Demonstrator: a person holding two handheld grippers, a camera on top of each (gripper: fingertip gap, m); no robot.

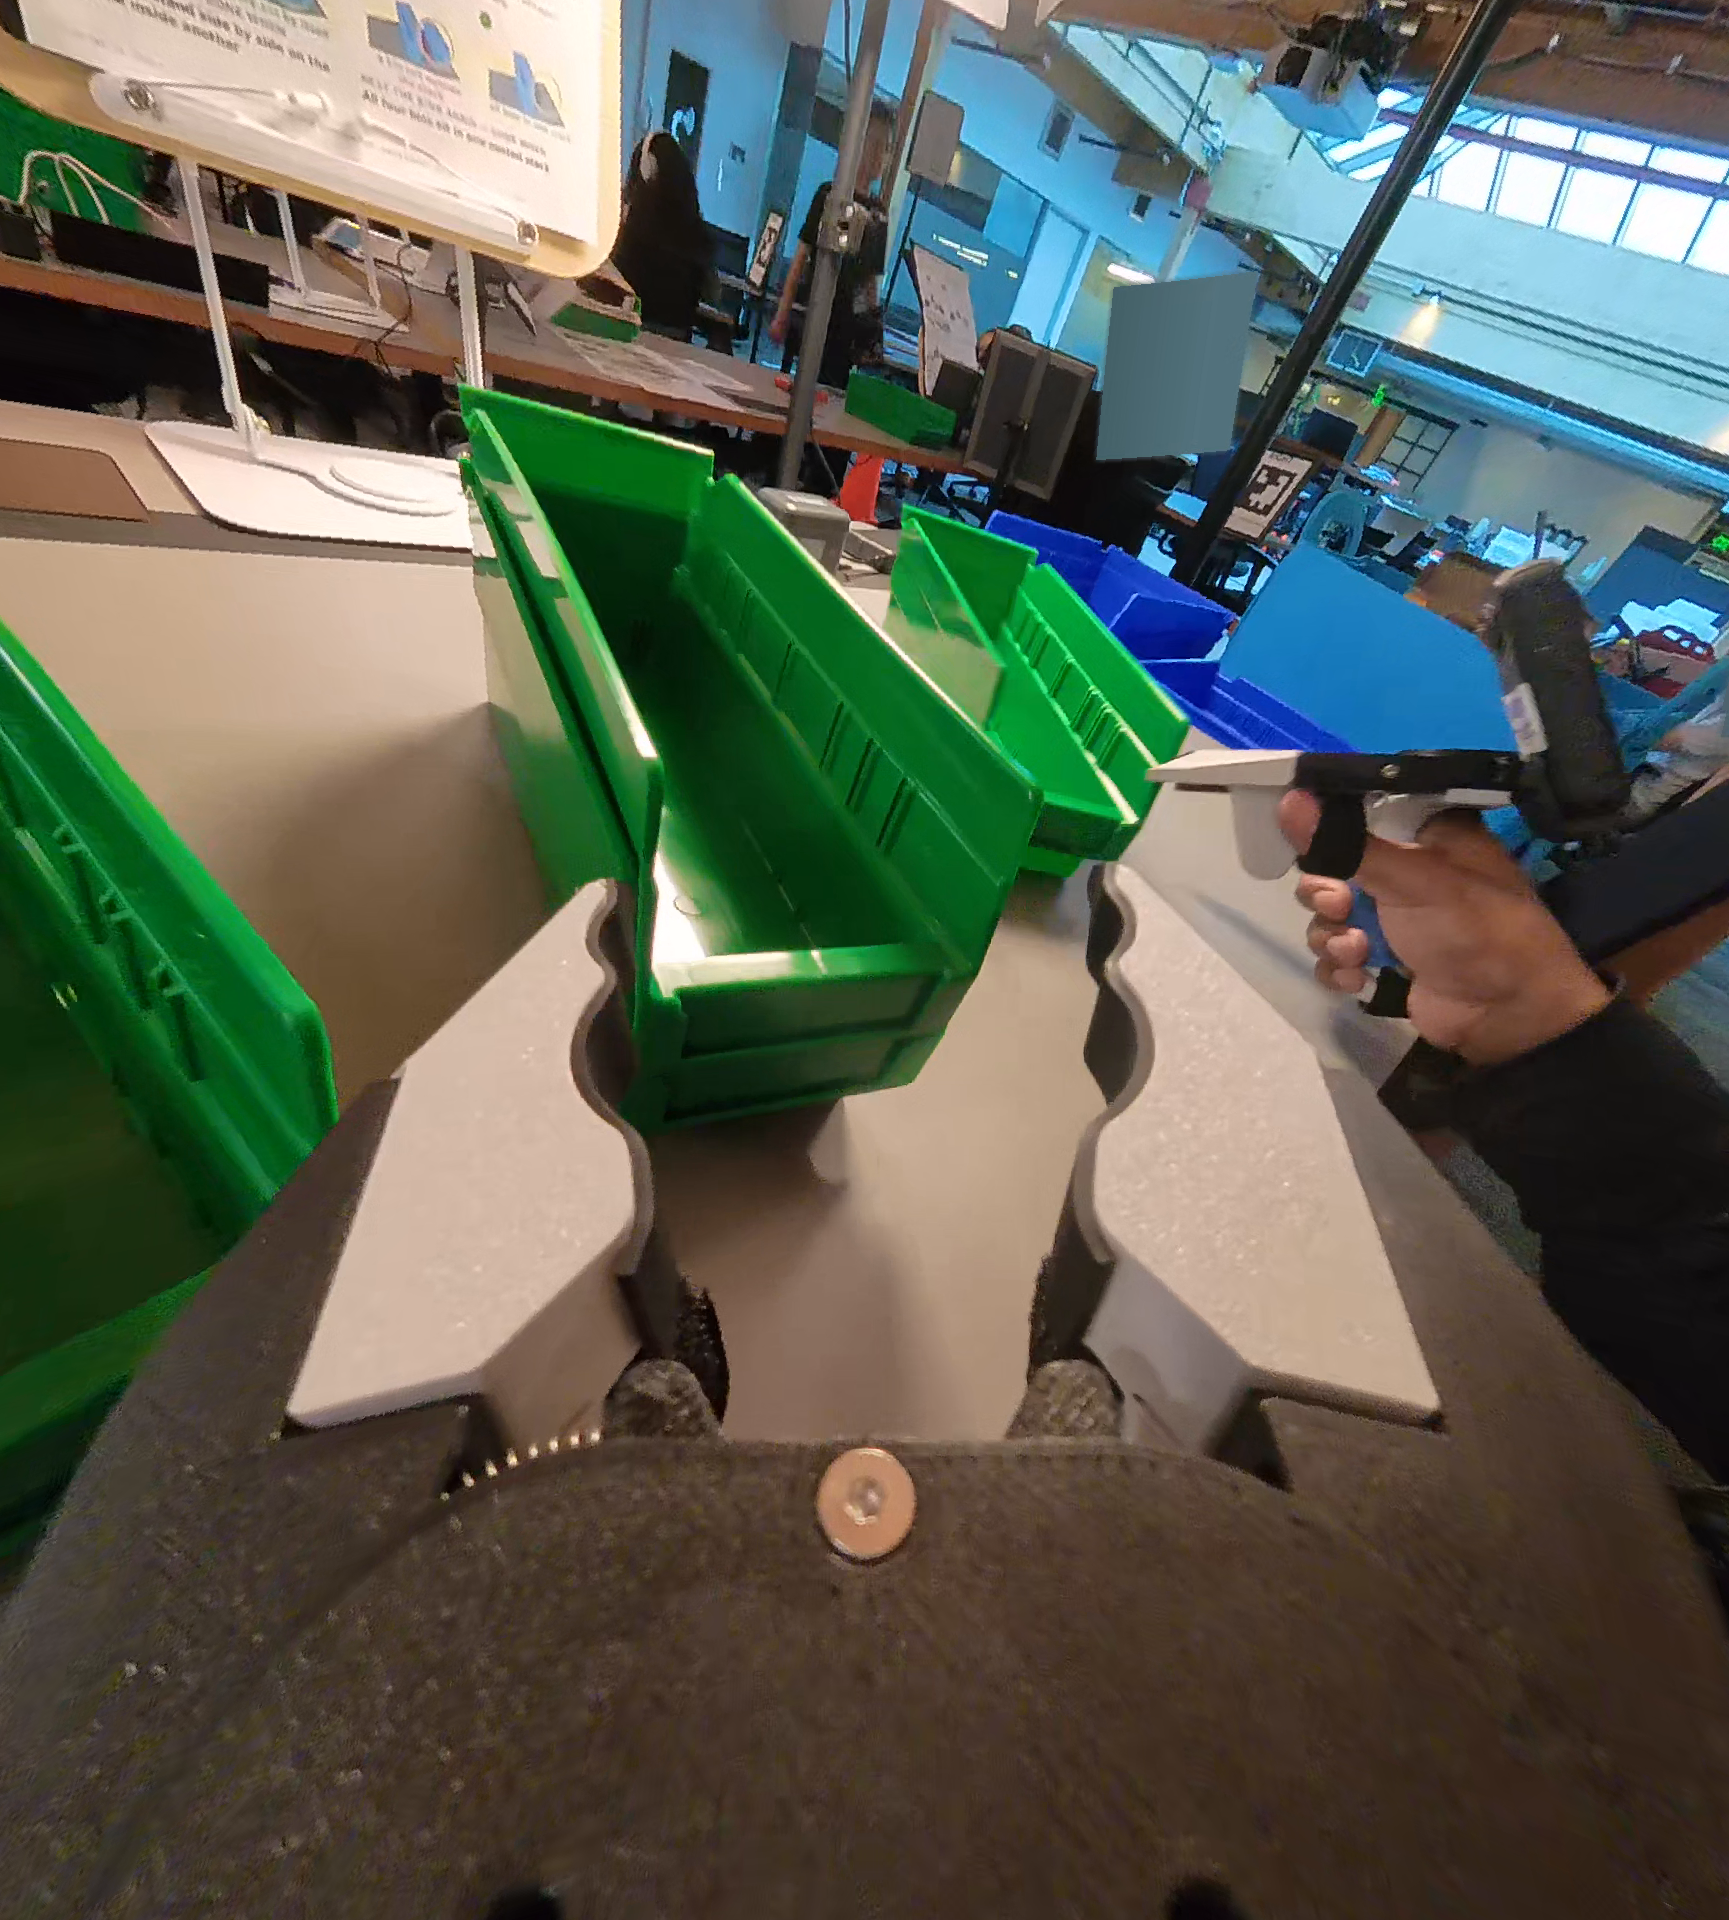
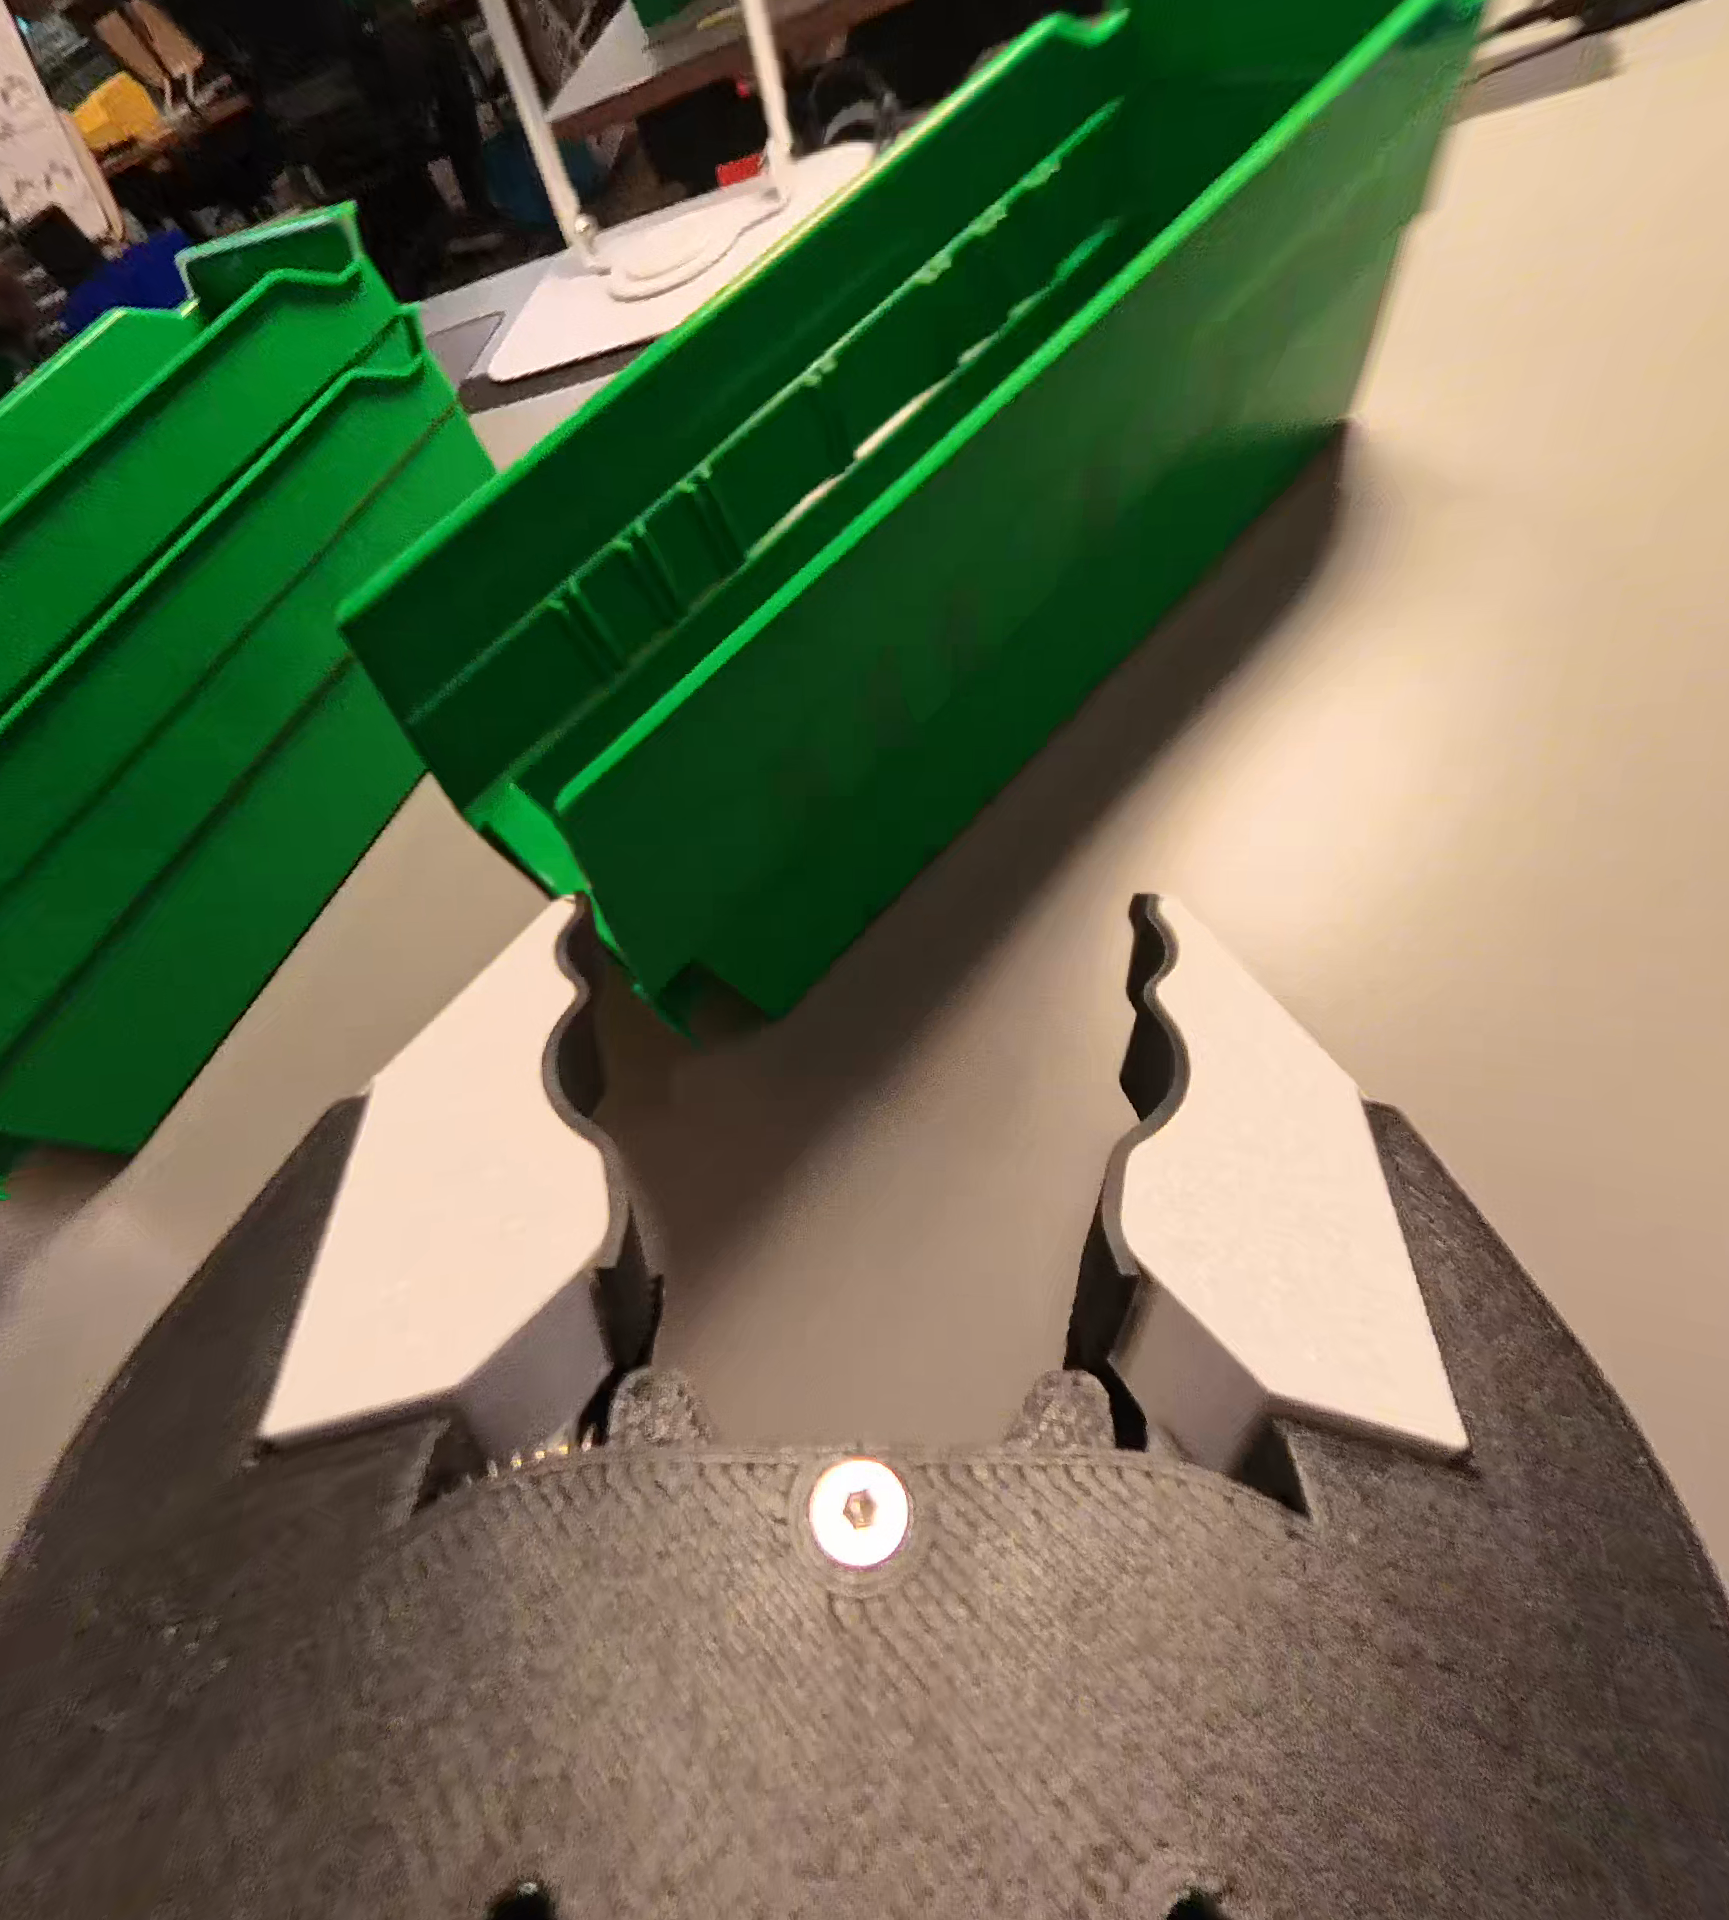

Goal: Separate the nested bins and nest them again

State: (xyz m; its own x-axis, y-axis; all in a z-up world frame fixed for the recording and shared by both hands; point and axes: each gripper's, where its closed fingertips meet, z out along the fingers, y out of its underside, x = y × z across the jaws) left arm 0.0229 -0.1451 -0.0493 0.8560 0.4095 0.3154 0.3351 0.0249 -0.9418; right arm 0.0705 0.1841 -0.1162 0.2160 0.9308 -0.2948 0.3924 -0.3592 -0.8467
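Note:
In the left wrist view, two nested green bins stand on the grey table, the inner one raised and tilted in the outer. My left gripper is open around their near end. Its left finger is against the bins' left side. Its right finger stands apart from them. My right gripper, in a person's hand, is at the near end of another green bin. In the right wrist view, my right gripper is open and empty, with that bin's corner by its left fingertip.
A large green bin stands close at the left. Blue bins lie behind the right green bin. A white stand with an instruction sheet is at the table's back. The nested green bins also show in the right wrist view.

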